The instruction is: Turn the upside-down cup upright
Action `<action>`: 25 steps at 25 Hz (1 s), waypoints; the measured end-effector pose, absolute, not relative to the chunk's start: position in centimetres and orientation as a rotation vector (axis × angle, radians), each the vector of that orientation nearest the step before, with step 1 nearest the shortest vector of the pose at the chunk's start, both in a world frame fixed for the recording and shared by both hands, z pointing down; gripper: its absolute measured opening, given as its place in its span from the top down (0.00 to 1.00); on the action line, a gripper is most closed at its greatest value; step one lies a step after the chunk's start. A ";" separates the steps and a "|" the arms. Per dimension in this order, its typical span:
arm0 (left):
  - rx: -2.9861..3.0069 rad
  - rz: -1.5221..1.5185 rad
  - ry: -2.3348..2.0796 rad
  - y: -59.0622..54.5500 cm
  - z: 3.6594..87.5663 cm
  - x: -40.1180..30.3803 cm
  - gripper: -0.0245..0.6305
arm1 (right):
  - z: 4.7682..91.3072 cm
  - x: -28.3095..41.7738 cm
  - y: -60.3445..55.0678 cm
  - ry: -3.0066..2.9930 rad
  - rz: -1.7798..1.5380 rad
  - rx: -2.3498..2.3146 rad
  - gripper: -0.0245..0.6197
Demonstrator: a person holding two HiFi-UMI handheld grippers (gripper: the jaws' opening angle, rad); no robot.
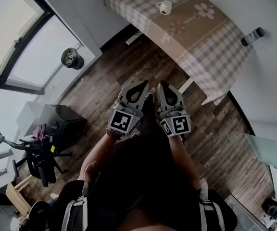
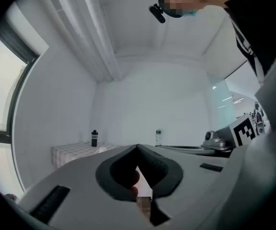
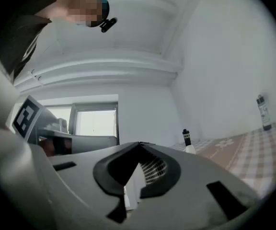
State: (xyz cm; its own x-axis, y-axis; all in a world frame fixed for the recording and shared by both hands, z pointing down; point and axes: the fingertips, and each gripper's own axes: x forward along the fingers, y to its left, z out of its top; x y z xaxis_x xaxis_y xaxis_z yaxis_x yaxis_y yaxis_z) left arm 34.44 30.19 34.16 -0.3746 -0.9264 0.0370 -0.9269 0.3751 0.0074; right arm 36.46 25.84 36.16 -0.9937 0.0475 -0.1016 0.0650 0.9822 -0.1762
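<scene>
On the checked table [image 1: 210,47] ahead of you stands the one cup [image 1: 164,6], white, near the cloth's far end; it is too small to tell which way up it sits. You are on the wooden floor [image 1: 129,66], well apart from it, so I judge the approach is the step in hand. Your left gripper [image 1: 141,85] and right gripper [image 1: 164,85] are side by side, both pressed together on nothing. Next you likely need to walk in and spread one pair before reaching. Count: one cup, two grippers, two bottles: a dark bottle [image 3: 186,137] near the cup and a second bottle [image 1: 252,36] by the wall.
</scene>
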 end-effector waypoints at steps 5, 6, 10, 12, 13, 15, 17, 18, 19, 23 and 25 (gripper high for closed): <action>1.629 -0.010 -2.510 22.0 37.3 24.6 0.95 | 37.5 27.3 17.1 3.052 -0.325 0.185 0.96; 1.626 -0.008 -2.500 20.6 37.5 23.0 0.95 | 37.3 25.8 15.8 3.048 -0.326 0.212 0.96; 1.621 0.067 -2.515 15.7 38.0 16.1 0.95 | 37.3 19.3 10.4 3.041 -0.317 0.209 0.96; 1.604 0.065 -2.520 14.0 38.6 13.8 0.95 | 37.8 17.2 8.2 3.049 -0.350 0.180 0.96; 1.600 0.064 -2.518 13.2 38.9 12.9 0.95 | 38.1 16.4 7.3 3.057 -0.365 0.178 0.96; 1.598 0.081 -2.511 11.7 39.5 11.1 0.95 | 38.6 14.8 6.0 3.078 -0.370 0.191 0.96; 1.595 0.099 -2.503 10.4 40.0 9.6 0.95 | 39.1 13.2 5.0 3.093 -0.366 0.206 0.96; 1.594 0.106 -2.498 9.8 40.2 8.8 0.95 | 39.3 12.5 4.4 3.099 -0.371 0.207 0.96; 1.596 0.114 -2.494 9.3 40.4 8.0 0.95 | 39.6 11.8 4.0 3.108 -0.376 0.206 0.96; 1.614 0.127 -2.482 7.5 40.7 4.2 0.95 | 40.5 9.1 2.7 3.146 -0.390 0.197 0.96; 1.649 0.138 -2.470 6.6 41.2 2.0 0.95 | 40.9 7.9 1.9 3.158 -0.395 0.146 0.96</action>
